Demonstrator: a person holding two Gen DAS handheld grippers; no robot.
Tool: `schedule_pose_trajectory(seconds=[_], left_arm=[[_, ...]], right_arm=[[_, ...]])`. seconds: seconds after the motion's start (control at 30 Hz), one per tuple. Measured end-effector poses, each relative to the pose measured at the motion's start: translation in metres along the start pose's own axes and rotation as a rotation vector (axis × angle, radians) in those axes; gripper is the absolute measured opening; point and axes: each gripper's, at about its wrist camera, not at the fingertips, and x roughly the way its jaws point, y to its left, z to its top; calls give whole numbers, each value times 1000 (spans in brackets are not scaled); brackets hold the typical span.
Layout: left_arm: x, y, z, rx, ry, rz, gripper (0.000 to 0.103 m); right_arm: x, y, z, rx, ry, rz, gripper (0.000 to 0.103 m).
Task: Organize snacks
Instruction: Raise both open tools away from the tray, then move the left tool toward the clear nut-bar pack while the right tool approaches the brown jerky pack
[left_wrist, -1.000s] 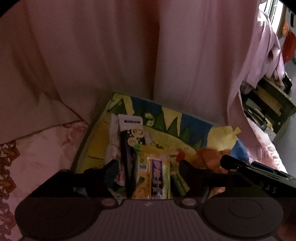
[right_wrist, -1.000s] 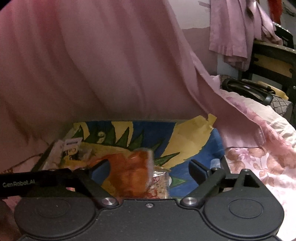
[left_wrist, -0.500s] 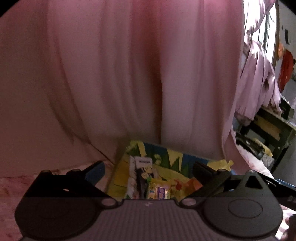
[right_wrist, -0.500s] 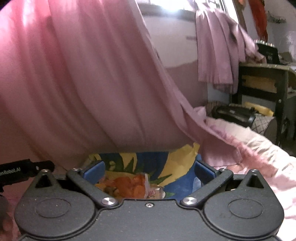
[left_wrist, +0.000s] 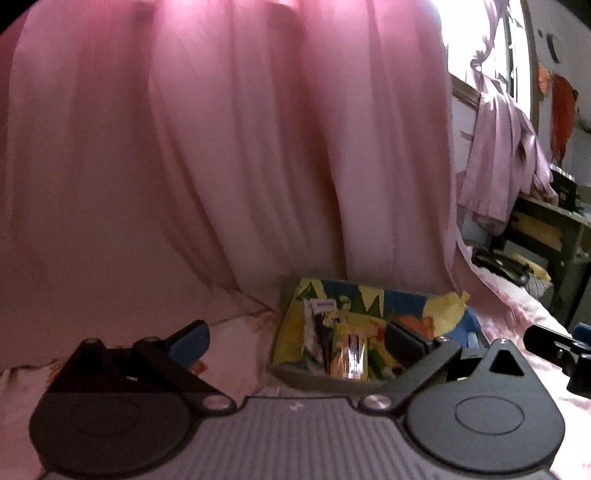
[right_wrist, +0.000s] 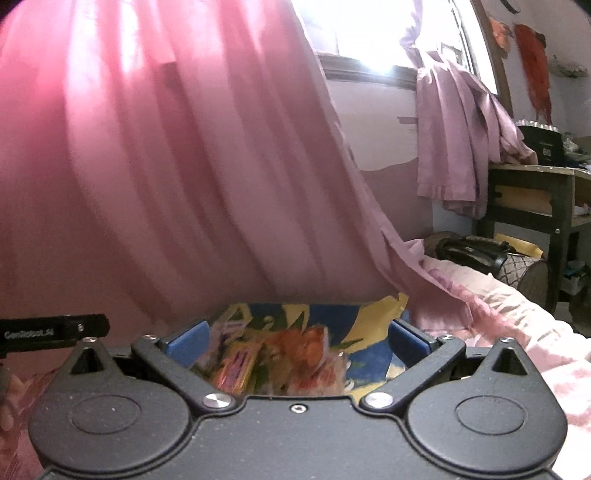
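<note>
Blurred snack packets (right_wrist: 280, 354) in the box (right_wrist: 354, 314), its near side behind the tool body.

A bedroom in a home, seen from my tool: a pink curtain (right_wrist: 177, 166) hangs in long folds from a sunlit window (right_wrist: 373, 33), its hem spilling onto a bed (right_wrist: 517, 325) made up in floral pink bedding. A mauve cloth (right_wrist: 454, 147) is draped by the sill. Against the wall stands a dark wooden table (right_wrist: 535, 199) with a drawer, a black bag (right_wrist: 472, 251) lying below it.
</note>
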Motion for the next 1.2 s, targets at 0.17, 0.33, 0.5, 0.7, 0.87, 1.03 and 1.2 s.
schedule_pose_trajectory(seconds=[0.17, 0.33, 0.5, 0.7, 0.87, 1.03, 1.2], left_arm=[[-27, -2, -18, 36, 31, 3, 103], [-44, -3, -33, 64, 69, 28, 103], [-57, 3, -44, 52, 102, 50, 103], [-63, 10, -51, 28, 130, 73, 103], [-66, 11, -57, 38, 164, 87, 103], [-66, 11, -63, 42, 204, 111, 103], [-59, 13, -66, 52, 257, 156, 103]], right_arm=[[-23, 10, -13, -24, 22, 21, 102], [-40, 16, -22, -31, 40, 36, 102], [-50, 22, -31, -44, 71, 39, 102], [-57, 28, -43, -56, 115, 43, 102], [-55, 31, -52, -48, 163, 46, 102], [-49, 35, -60, -54, 203, 49, 102], [-46, 38, -65, -69, 225, 41, 102]])
